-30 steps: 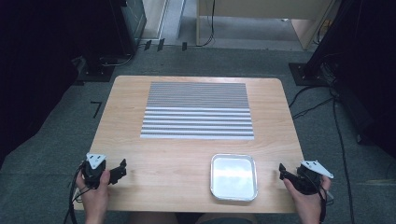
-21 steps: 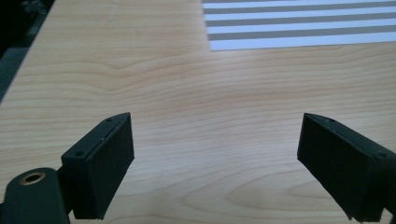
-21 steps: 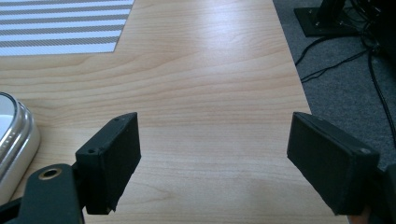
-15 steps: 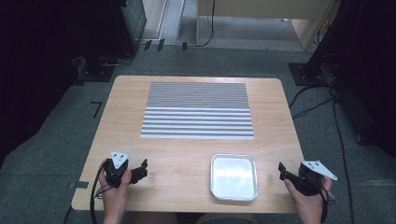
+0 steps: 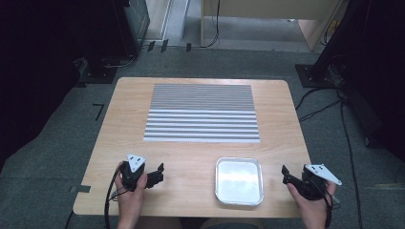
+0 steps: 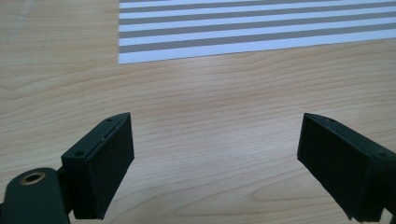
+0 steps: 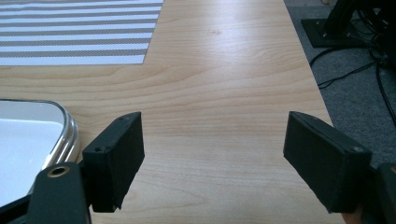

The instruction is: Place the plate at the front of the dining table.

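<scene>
An empty silver tray (image 5: 239, 180) lies near the table's front edge, right of centre. My left gripper (image 5: 159, 174) hovers low over the wood at the front left, its jaws pointing right toward the tray. In the left gripper view the left gripper (image 6: 215, 163) is open over bare wood with nothing between the jaws. My right gripper (image 5: 285, 175) is at the table's front right edge, jaws pointing left at the tray. In the right gripper view the right gripper (image 7: 212, 158) is open and empty, with the tray's rim (image 7: 67, 126) just left of it.
A grey-and-white striped mat (image 5: 203, 113) covers the middle and far part of the wooden table (image 5: 282, 119); its near edge shows as the striped mat (image 6: 257, 28) and the striped mat (image 7: 74, 32). Cables and stands (image 5: 320, 76) lie on the floor beyond the right side.
My left gripper has moved right from the table's left edge, over the wood toward the tray. The right gripper and the tray have stayed put.
</scene>
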Motion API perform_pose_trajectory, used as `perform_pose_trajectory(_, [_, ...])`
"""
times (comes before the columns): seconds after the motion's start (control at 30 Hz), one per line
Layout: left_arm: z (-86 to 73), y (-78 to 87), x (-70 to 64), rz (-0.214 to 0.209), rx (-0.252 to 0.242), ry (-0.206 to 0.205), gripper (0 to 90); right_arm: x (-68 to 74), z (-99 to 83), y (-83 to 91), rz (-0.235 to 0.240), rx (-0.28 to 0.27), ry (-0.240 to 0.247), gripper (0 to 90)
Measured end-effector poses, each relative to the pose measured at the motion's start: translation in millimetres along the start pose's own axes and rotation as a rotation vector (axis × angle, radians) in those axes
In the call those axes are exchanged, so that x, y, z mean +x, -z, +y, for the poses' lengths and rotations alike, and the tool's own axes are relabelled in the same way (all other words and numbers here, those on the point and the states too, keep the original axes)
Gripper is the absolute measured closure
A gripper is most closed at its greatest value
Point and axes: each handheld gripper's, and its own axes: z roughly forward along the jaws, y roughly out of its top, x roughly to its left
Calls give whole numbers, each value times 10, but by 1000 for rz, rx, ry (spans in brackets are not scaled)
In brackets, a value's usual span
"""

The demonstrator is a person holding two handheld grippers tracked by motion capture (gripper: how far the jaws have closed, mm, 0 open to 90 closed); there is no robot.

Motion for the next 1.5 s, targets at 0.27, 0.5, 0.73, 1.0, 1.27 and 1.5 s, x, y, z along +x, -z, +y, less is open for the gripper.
perform_pose_trajectory(0.27, [36, -40, -240, -52, -2, -11, 109, 68, 8, 26, 23, -13, 10, 237])
perform_pose_trajectory(0.5, [59, -73, -446, -94, -5, -29, 109, 122, 9, 37, 42, -18, 13, 248])
perform_pose_trajectory(0.73, [77, -90, -621, -130, -3, -44, 103, 194, 13, 54, 53, -32, -2, 264])
perform_pose_trajectory(1.0, [77, -110, -748, -152, -2, -44, 103, 299, 3, 59, 70, -37, 8, 278])
perform_pose_trajectory(1.27, [87, -135, -909, -175, -10, -45, 103, 438, -8, 80, 95, -66, 33, 347])
perform_pose_trajectory(1.5, [68, -173, -1024, -184, -9, -45, 103, 502, -33, 80, 110, -87, 53, 382])
